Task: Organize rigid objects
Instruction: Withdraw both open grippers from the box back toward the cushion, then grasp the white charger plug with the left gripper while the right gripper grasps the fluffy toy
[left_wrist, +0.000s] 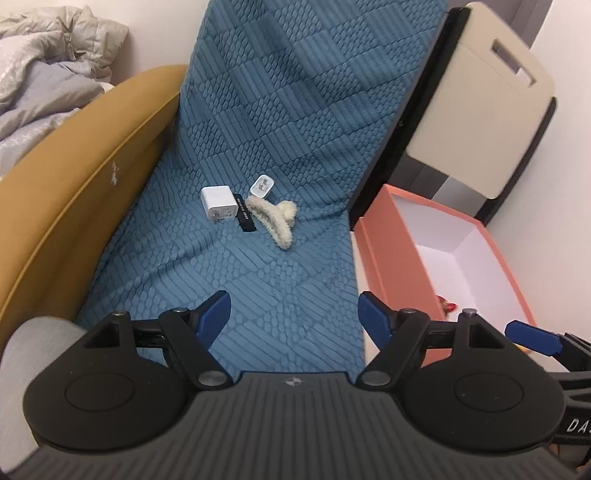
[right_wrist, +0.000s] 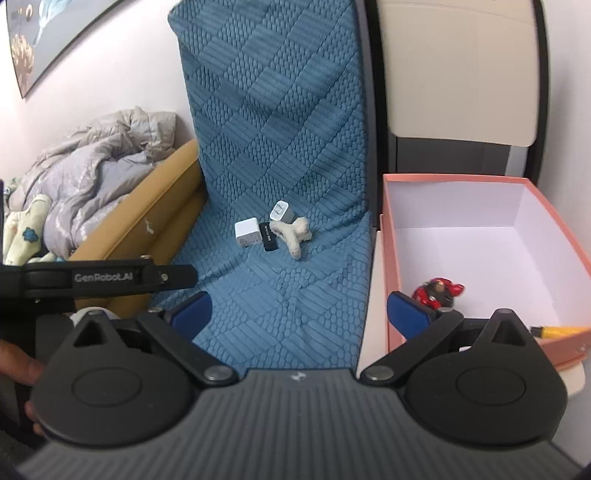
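On the blue quilted cover lie a white charger cube, a black stick-shaped device, a small white plug adapter and a fuzzy cream hair claw. They also show in the right wrist view: cube, black device, adapter, claw. A pink box stands to the right with a red toy and a yellow object inside. My left gripper is open and empty, short of the objects. My right gripper is open and empty too.
A mustard-coloured bed edge runs along the left, with crumpled grey bedding behind it. A beige panel with a handle slot leans behind the pink box. The left gripper's body crosses the right wrist view's left side.
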